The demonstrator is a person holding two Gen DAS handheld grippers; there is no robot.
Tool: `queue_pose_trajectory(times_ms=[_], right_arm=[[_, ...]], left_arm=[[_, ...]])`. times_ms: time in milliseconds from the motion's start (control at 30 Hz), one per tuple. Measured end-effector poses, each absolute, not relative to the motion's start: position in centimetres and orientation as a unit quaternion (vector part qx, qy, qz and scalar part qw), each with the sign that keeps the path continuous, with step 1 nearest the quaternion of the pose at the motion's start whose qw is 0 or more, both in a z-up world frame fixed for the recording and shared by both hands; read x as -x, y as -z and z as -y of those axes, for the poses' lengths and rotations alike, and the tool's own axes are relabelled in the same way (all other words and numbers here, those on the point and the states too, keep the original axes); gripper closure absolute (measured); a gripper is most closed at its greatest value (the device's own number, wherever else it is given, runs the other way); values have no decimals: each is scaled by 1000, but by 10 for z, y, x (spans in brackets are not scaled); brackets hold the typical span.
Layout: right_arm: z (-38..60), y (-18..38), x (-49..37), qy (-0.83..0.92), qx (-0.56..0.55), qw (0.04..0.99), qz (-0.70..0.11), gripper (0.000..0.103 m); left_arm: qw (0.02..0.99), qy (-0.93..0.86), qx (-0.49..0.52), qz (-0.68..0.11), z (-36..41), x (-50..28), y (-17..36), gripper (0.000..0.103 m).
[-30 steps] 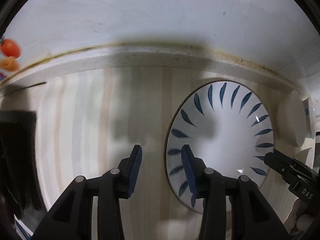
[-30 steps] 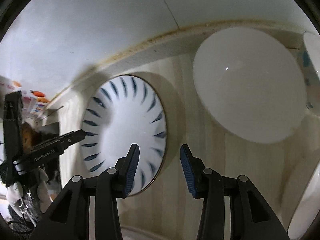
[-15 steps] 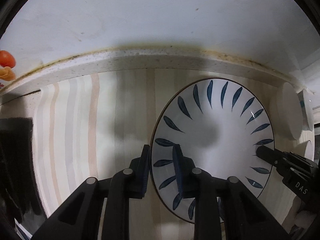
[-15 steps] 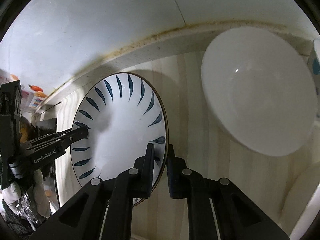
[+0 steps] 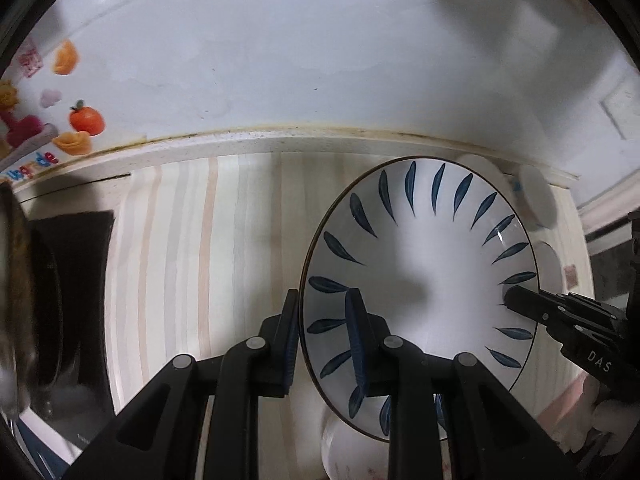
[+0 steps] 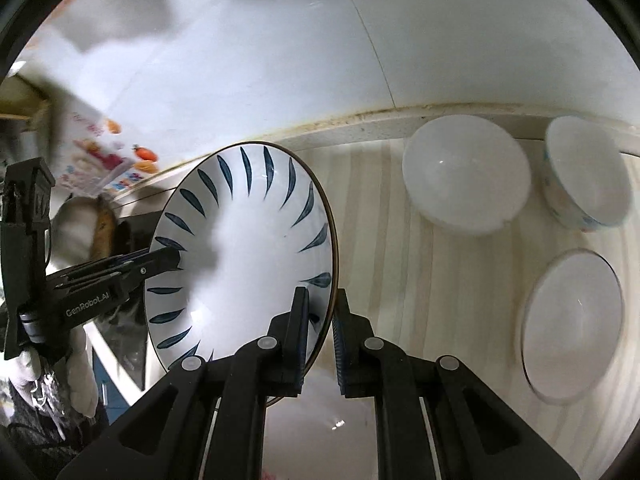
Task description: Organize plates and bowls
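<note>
Gripping leaf-pattern plate (image 5: 432,264) by opposite rims: your left gripper (image 5: 325,340) pinches left edge, your right gripper (image 6: 320,330) pinches right edge. Plate lifted clear above striped counter (image 6: 404,264); three white bowls (image 6: 466,174) sit right.

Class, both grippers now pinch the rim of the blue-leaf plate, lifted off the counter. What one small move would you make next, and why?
Probably carry the blue-leaf plate level toward the plain plate at right. The left gripper and right gripper clamp opposite rims, so both must move together or it tilts.
</note>
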State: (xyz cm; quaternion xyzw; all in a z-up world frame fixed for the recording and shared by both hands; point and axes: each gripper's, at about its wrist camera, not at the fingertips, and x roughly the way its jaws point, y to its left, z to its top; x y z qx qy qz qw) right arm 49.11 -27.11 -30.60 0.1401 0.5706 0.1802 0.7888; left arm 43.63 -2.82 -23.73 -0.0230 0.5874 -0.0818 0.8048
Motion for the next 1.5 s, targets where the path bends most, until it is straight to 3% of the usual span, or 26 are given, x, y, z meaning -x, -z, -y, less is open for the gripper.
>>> queue_pose_trajectory(times_ms=[200,467,1033,1500], right_arm=[[285,274,-439,-188,-142,794,-560,90],[305,270,-377,-187,-151,790,-564,90],[313,373,-328,-164,-145,749,-626,90],[308,393,-340,-159,-144,740,-637,90]], left_arm=[[808,92,24,-582,39,-393,217,83],[793,99,18,-601,49,-341,232,83],[751,87,-17,-655,76,-308,314,83],[743,71,-15,-665,80,-320,336,83]])
